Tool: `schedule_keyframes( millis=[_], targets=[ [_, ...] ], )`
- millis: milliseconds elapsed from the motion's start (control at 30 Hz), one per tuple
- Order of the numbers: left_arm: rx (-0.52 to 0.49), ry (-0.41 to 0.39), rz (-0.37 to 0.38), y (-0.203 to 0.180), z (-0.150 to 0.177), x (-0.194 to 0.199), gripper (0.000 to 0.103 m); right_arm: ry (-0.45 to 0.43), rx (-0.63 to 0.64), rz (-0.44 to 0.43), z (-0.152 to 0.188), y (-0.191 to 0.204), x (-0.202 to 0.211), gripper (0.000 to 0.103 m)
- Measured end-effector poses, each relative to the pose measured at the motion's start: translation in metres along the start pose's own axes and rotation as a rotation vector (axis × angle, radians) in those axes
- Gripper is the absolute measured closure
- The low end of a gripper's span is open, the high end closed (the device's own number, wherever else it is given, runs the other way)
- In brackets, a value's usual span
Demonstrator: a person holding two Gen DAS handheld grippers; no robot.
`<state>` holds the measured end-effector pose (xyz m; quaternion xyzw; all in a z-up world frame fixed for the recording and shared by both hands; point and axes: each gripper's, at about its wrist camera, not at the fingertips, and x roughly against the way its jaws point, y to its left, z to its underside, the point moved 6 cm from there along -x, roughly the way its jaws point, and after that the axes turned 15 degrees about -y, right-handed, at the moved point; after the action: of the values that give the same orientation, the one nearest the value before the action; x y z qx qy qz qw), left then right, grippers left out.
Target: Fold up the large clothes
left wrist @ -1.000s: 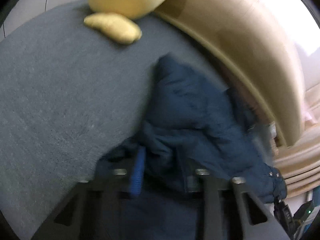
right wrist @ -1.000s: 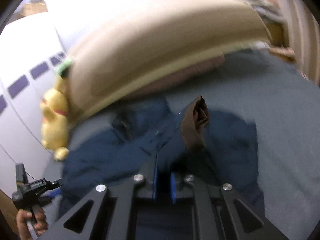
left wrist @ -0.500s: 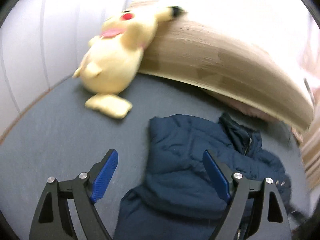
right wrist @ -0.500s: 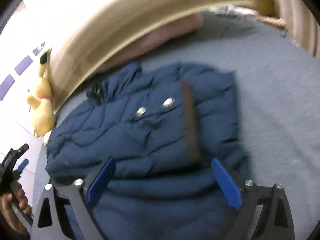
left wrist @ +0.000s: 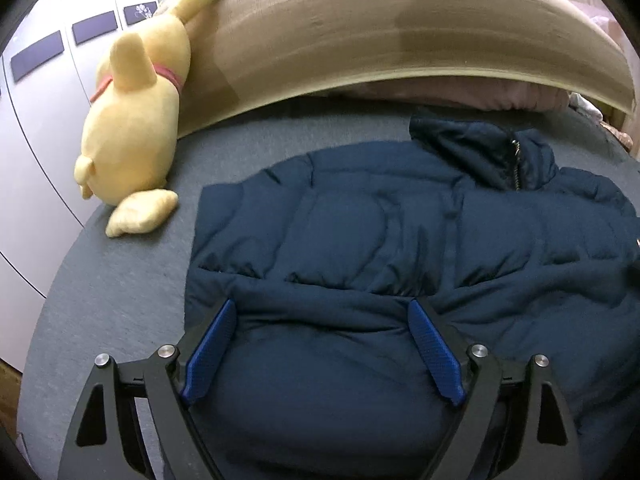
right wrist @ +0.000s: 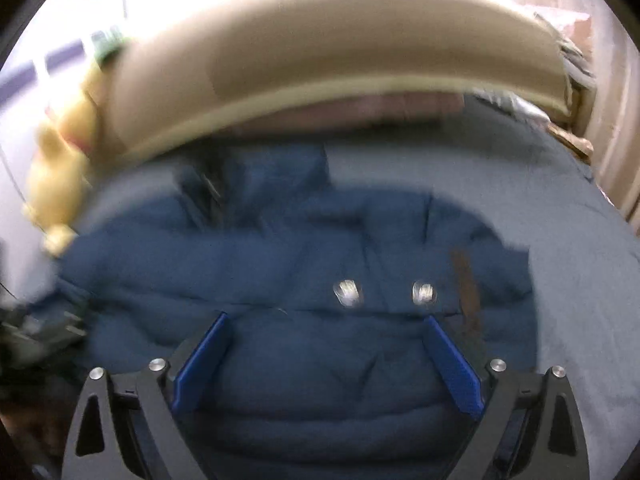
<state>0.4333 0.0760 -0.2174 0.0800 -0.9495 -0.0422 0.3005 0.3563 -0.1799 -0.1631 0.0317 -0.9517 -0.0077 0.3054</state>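
Left gripper [left wrist: 322, 346] and right gripper [right wrist: 326, 354] both stand spread wide, empty, above a navy puffer jacket [left wrist: 400, 240] spread on the grey bed [left wrist: 120, 280]. Beyond: yellow plush toy [left wrist: 132, 120], tan headboard [left wrist: 380, 32].

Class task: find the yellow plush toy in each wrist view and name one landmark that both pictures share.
Left wrist view: the yellow plush toy lies at upper left, beside the navy jacket.
Right wrist view: the same toy, blurred, is at the far left edge.
Shared landmark: the tan headboard, arching across the top of both.
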Motion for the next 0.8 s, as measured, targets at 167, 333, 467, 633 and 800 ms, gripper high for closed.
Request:
schedule_keyframes(
  millis=[167, 333, 467, 633, 800],
  targets=[
    [-0.008, 0.002, -0.001, -0.001, 0.006, -0.003, 0.011, 0.031, 0.001, 0.027, 0.014, -0.007, -0.017, 0.004],
    [0.015, -0.001, 0.058, 0.004, 0.002, 0.012, 0.011, 0.076, 0.006, 0.039, 0.007, -0.007, -0.013, 0.003],
    [0.143, -0.118, 0.082, 0.045, -0.023, 0.047, 0.011, -0.053, -0.017, -0.002, -0.024, -0.003, 0.028, 0.002],
    [0.209, -0.093, -0.018, 0.092, -0.016, 0.044, 0.012, -0.107, 0.018, -0.071, -0.033, 0.019, 0.048, 0.002],
    [0.169, 0.064, -0.037, 0.089, 0.028, 0.009, 0.012, 0.025, 0.087, -0.029, 0.015, 0.026, 0.01, 0.002]
  ],
)
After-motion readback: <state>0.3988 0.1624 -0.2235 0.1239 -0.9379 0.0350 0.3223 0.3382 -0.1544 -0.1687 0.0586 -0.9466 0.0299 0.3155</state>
